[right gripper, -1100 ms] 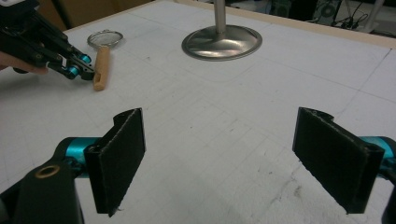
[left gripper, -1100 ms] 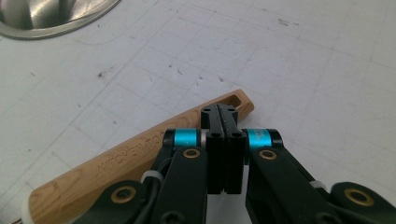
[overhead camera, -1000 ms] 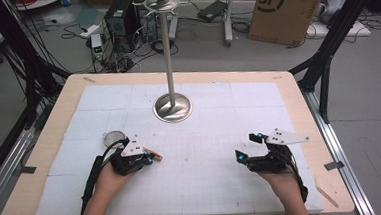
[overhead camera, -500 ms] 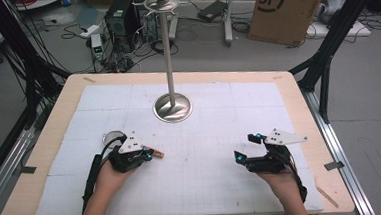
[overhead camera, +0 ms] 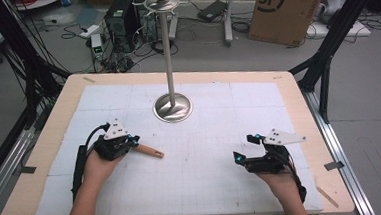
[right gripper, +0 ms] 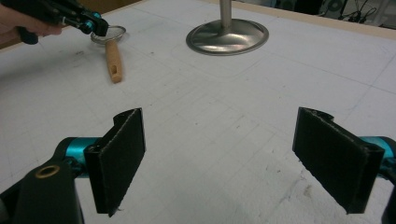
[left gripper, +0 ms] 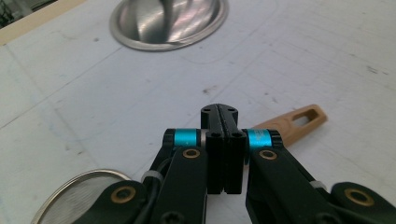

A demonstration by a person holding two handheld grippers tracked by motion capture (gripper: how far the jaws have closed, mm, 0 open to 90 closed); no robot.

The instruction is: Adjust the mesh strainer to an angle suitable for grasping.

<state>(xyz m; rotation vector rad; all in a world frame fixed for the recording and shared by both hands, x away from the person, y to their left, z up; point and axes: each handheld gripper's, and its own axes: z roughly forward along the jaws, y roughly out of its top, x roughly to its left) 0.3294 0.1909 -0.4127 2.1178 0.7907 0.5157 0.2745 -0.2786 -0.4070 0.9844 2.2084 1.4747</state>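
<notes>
I have the left gripper [overhead camera: 130,143] pressed together on a small strainer [right gripper: 110,44]. In the left gripper view the two black jaws meet with no gap showing, and the strainer's round wire-mesh bowl [left gripper: 77,198] sits just below and to the left of them, while its wooden handle [left gripper: 292,123] sticks out past the jaw tips to the right. I cannot see the exact spot the pads pinch, since the jaws cover it; it looks to be where the handle meets the ring. In the high view the handle [overhead camera: 148,151] points away from the left gripper's tip toward the middle of the table [overhead camera: 45,146], lying low over the white mat [overhead camera: 213,186].

My right gripper [overhead camera: 242,157] stands wide apart with nothing between its pads. In the right gripper view its two black pads [right gripper: 122,154] frame bare mat, and the strainer shows far ahead and off to the left of them, hanging from the other gripper [right gripper: 88,23].

The metal stand [overhead camera: 172,107], a round base with a tall pole, lies ahead of both grippers, nearer my left one and roughly between the two. In the left gripper view its shiny base [left gripper: 168,21] sits straight ahead of the shut jaws, well apart from the strainer's handle.
</notes>
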